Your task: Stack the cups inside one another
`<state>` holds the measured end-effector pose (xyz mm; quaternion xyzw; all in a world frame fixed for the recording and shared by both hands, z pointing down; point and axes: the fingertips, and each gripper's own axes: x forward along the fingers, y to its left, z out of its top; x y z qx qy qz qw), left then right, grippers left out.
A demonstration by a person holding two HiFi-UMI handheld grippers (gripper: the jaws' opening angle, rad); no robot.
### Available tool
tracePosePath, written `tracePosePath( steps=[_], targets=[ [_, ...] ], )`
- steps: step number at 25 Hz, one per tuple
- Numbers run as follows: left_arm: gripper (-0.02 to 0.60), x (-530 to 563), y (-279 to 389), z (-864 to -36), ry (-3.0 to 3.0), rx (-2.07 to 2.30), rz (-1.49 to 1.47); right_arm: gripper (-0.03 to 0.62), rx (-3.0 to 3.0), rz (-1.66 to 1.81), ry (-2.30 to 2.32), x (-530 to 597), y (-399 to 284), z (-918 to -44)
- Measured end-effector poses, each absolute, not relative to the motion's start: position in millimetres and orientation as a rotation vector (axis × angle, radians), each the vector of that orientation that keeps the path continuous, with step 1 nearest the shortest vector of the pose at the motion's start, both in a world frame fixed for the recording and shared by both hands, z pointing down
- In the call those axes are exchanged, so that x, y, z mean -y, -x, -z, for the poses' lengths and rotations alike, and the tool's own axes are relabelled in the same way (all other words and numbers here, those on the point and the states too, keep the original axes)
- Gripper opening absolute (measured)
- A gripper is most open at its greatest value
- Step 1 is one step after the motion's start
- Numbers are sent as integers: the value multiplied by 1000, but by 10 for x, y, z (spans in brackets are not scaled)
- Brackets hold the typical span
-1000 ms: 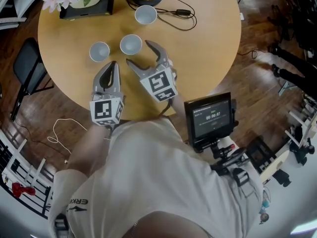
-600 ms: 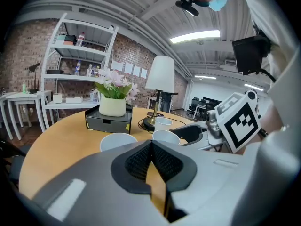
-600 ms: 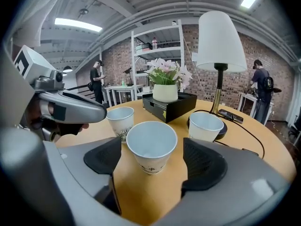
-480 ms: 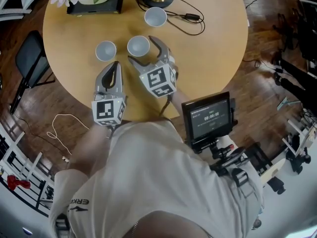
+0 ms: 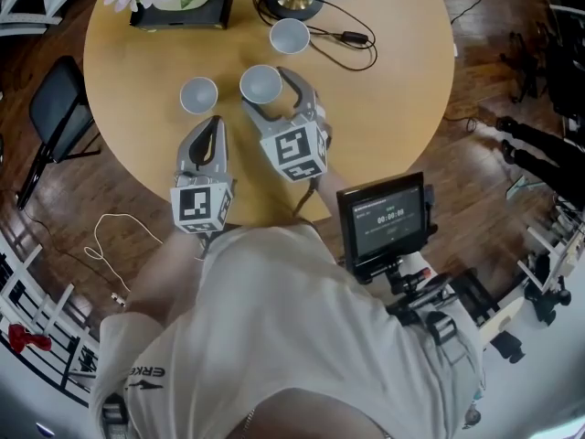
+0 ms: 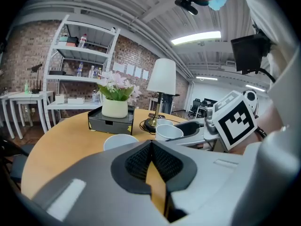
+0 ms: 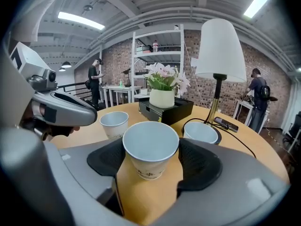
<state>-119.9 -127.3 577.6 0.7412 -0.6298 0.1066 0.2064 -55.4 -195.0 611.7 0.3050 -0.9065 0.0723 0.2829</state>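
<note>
On the table point(image 5: 384, 90), the left cup point(image 5: 198, 94) stood just beside the middle cup point(image 5: 260, 83); the far cup point(image 5: 289, 36) sat behind them (right next to the lamp base point(image 5: 294, 5)), with the planter box point(image 5: 215, 12) at the rear left.

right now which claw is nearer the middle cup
Right. The right claw straddles the middle cup, its jaws just closing in on either side. The left claw, shut, sits back toward the person, short of the left cup.

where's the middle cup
In the head view the middle cup stands on the table between the right gripper's jaws, which have just been closing, right of another cup.
</note>
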Motion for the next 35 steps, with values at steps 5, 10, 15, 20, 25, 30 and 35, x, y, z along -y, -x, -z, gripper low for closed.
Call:
tracePosePath(
  steps=[5, 10, 15, 20, 25, 30, 35],
  targets=[
    [2, 1335, 1218, -5783, -2081, 1754, -277, 365, 2444, -170, -856, 2054, 562, -5997],
    [2, 1367, 1256, -5702, -2098, 1770, -243, 364, 2477, -133, -902, 2164, 596, -5735],
    [2, 1215, 1252, -5322, -2126, 1813, -195, 364, 2545, -61, -949, 2081, 612, -5096],
    [2, 1091, 1322, -5065, -2146, 1857, -145, 362, 2616, 16, -979, 2000, 727, -4572],
    [2, 904, 1437, -4826, -2152, 1911, -97, 360, 2675, 78, -966, 1804, 900, -4202],
    [2, 703, 1636, -4657, -2137, 1978, -68, 359, 2719, 104, -947, 1629, 1073, -3992],
    [2, 492, 1862, -4629, -2103, 2033, -61, 359, 2741, 115, -912, 1485, 1271, -3962]
  ],
)
